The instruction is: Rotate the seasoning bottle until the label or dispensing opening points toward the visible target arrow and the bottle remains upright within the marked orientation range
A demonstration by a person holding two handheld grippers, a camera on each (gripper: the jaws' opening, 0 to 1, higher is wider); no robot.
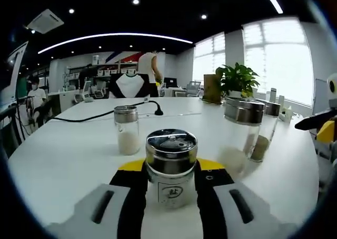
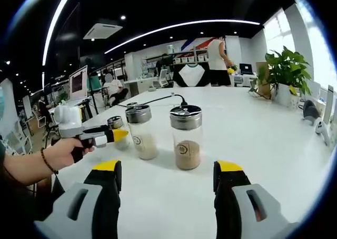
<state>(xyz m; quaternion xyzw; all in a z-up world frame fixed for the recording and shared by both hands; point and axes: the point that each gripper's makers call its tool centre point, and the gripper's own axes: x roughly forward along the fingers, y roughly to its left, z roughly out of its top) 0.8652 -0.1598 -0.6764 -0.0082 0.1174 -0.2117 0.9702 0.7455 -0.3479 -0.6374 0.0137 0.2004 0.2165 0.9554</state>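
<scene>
My left gripper [image 1: 171,189] has its two jaws snug around the salt bottle [image 1: 171,168], which stands straight up on the white table [image 1: 63,160]. My right gripper [image 2: 167,183] is wide open with nothing in it, near a bottle of brown powder [image 2: 186,136]. I see no arrow. To turn well, I think I should squeeze gently, twist slowly, and keep the bottle flat on the table.

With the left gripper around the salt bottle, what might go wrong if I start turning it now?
The left gripper jaws flank the seasoning bottle; an uneven squeeze while twisting may tilt it. Two more bottles stand close in front of the open right gripper, so swinging either hand could topple them. No target arrow is visible to aim at.
</scene>
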